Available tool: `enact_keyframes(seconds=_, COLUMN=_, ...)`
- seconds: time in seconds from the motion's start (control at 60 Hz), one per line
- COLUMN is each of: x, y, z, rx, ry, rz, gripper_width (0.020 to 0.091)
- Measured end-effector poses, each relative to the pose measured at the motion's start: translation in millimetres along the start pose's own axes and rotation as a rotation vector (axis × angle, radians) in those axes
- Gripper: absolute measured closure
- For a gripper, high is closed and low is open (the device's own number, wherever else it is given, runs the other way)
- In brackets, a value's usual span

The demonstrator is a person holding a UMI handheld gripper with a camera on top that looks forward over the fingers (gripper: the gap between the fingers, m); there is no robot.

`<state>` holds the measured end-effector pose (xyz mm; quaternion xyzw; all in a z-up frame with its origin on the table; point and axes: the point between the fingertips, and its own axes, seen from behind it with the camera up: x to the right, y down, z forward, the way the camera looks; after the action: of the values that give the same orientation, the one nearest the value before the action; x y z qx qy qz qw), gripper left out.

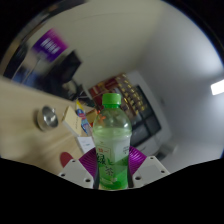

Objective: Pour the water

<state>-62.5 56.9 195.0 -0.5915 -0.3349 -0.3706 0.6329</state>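
The gripper (112, 172) holds a green plastic bottle (112, 140) upright between its two fingers, with a purple pad (87, 160) pressed against the bottle's lower left side and the right finger tight to the other side. The bottle's base is cut off below the fingers, so what it stands on, if anything, cannot be seen. Its green cap (111, 100) is on, and a pale label wraps its middle; the print there is too small to read.

Behind the bottle to the left lies a light tabletop (30, 110), tilted in this view. A small round metal cup (47, 117) sits on it, well apart from the bottle, with bare surface around it. Near the tabletop's right edge, partly hidden by the bottle, is a small colourful packet (78, 120) whose kind is hard to make out.

Farther off stand dark shelves (140, 105) with unclear items, and a purple sign (50, 44) hangs beyond the table's far edge.
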Motion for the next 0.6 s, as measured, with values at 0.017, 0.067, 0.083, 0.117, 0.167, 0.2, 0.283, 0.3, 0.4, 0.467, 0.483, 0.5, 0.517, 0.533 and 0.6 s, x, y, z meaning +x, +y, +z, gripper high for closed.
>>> enact_keyframes(seconds=0.017, x=-4, y=-8, z=7, rx=0.007, ry=-0.002, rz=-0.079, gripper_width=0.0718)
enact_keyframes(seconds=0.067, x=-4, y=-11, z=28, rx=0.038, ry=-0.025, rz=-0.32, gripper_width=0.0716)
enact_keyframes(seconds=0.083, x=0, y=-20, z=34, rx=0.048, ry=-0.029, rz=-0.398, gripper_width=0.0717)
enact_keyframes(seconds=0.117, x=-8, y=-26, z=42, rx=0.065, ry=-0.045, rz=-0.543, gripper_width=0.0714)
enact_keyframes(seconds=0.167, x=-17, y=-30, z=49, rx=0.078, ry=-0.058, rz=-0.733, gripper_width=0.0715)
enact_keyframes(seconds=0.2, x=-29, y=-23, z=48, rx=0.077, ry=-0.057, rz=-0.833, gripper_width=0.0714)
enact_keyframes(seconds=0.283, x=-19, y=-38, z=75, rx=0.094, ry=-0.05, rz=-1.056, gripper_width=0.0714)
enact_keyframes(seconds=0.3, x=-19, y=-40, z=76, rx=0.1, ry=-0.045, rz=-1.093, gripper_width=0.0714)
enact_keyframes(seconds=0.4, x=-12, y=-45, z=84, rx=0.117, ry=-0.033, rz=-1.269, gripper_width=0.0714)
enact_keyframes(seconds=0.467, x=-10, y=-40, z=78, rx=0.123, ry=-0.033, rz=-1.335, gripper_width=0.0713)
enact_keyframes(seconds=0.483, x=-14, y=-44, z=89, rx=0.125, ry=-0.036, rz=-1.349, gripper_width=0.0715)
enact_keyframes(seconds=0.5, x=-14, y=-43, z=88, rx=0.128, ry=-0.036, rz=-1.361, gripper_width=0.0712)
enact_keyframes(seconds=0.517, x=-13, y=-43, z=88, rx=0.131, ry=-0.035, rz=-1.37, gripper_width=0.0716)
enact_keyframes(seconds=0.533, x=-12, y=-43, z=87, rx=0.132, ry=-0.035, rz=-1.377, gripper_width=0.0719)
enact_keyframes(seconds=0.6, x=-10, y=-41, z=89, rx=0.13, ry=-0.039, rz=-1.391, gripper_width=0.0715)
